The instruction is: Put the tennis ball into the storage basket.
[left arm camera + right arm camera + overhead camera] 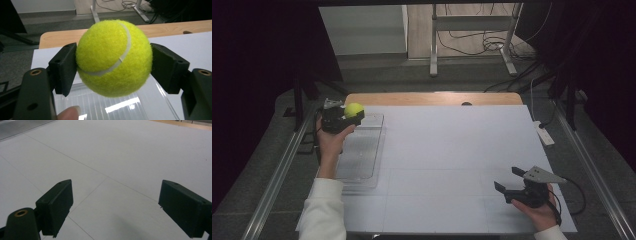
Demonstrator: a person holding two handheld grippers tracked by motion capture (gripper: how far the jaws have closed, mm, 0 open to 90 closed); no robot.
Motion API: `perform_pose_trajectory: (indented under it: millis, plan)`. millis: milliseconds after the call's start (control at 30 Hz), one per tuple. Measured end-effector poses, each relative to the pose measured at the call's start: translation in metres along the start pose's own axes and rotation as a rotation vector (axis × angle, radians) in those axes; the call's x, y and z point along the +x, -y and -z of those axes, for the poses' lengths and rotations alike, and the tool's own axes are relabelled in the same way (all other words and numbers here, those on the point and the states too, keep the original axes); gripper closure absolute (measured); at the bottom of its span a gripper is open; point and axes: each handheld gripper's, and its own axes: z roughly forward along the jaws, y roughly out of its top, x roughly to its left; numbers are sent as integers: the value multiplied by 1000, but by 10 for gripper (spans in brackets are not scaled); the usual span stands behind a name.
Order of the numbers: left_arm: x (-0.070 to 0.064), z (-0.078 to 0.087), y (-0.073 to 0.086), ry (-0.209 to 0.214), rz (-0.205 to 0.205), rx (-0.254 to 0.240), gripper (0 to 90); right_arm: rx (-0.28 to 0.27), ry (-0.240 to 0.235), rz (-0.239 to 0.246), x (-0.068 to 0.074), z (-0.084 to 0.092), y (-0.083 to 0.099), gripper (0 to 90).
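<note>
Tennis ball (353, 109) is sitting between the jaws of the left gripper (343, 119) in the high view, over the far end of a clear tray (362, 160) at the left of the white sheet (452, 150); probably the tray is the place for it. The right gripper (510, 181) is waiting near the right edge, jaws spread and holding nothing. In the left gripper view, both pads (65, 67) are pressing the ball's (113, 57) sides, clamping it above the tray (117, 105). In the right gripper view, the jaws are standing wide over bare sheet (120, 157).
</note>
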Motion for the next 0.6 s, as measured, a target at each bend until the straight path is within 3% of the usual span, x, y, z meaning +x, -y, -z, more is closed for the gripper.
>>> perform_pose_trajectory:
  millis: [367, 600]
  plan:
    - [11, -8, 4, -11, 34, 35, 278, 1, 1, -2, -1, 0, 0, 128]
    - [13, -20, 4, -53, 20, 96, 278, -5, -1, 0, -1, 1, -1, 128]
